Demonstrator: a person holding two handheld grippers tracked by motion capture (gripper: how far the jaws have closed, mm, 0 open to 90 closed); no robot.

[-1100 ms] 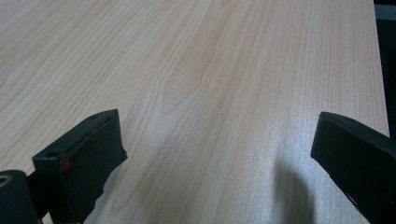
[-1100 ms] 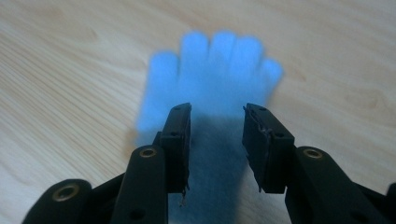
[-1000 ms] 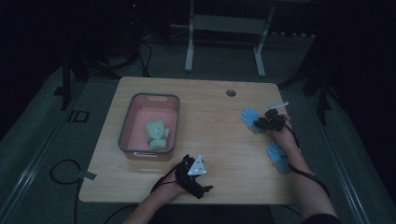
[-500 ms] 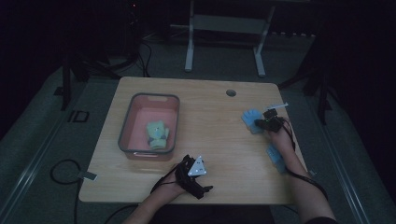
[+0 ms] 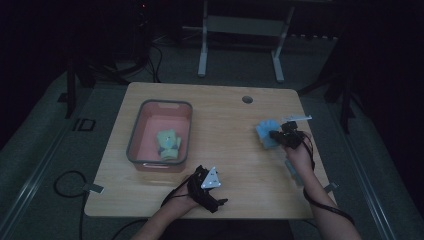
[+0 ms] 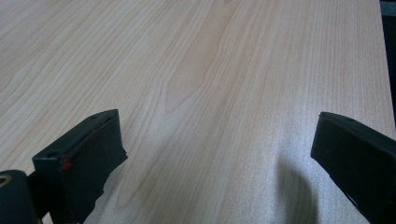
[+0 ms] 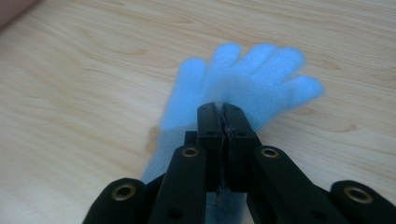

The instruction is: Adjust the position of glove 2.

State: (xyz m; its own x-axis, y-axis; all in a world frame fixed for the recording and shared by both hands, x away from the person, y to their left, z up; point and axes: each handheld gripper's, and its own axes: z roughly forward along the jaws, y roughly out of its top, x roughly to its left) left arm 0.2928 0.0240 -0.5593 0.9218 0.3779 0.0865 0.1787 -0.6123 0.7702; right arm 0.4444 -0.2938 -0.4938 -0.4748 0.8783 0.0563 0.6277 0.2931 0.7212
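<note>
While the right gripper (image 7: pixel 223 108) has its jaws pinched tight on the blue glove (image 7: pixel 252 79), which sits toward the table's (image 5: pixel 225 125) right edge, the glove's fingers fan away from the gripper and its cuff trails back beneath the jaws, so its long axis runs along the gripper's own line. A second blue piece (image 5: pixel 294 170) lies on the wood just beside the right forearm. Across bare tabletop to the left stands the grey-rimmed pink bin (image 5: pixel 186 131) with a pale green glove (image 5: pixel 168 143) inside, and the left gripper (image 5: pixel 206 184) rests near the front edge, jaws spread wide over bare wood.
</note>
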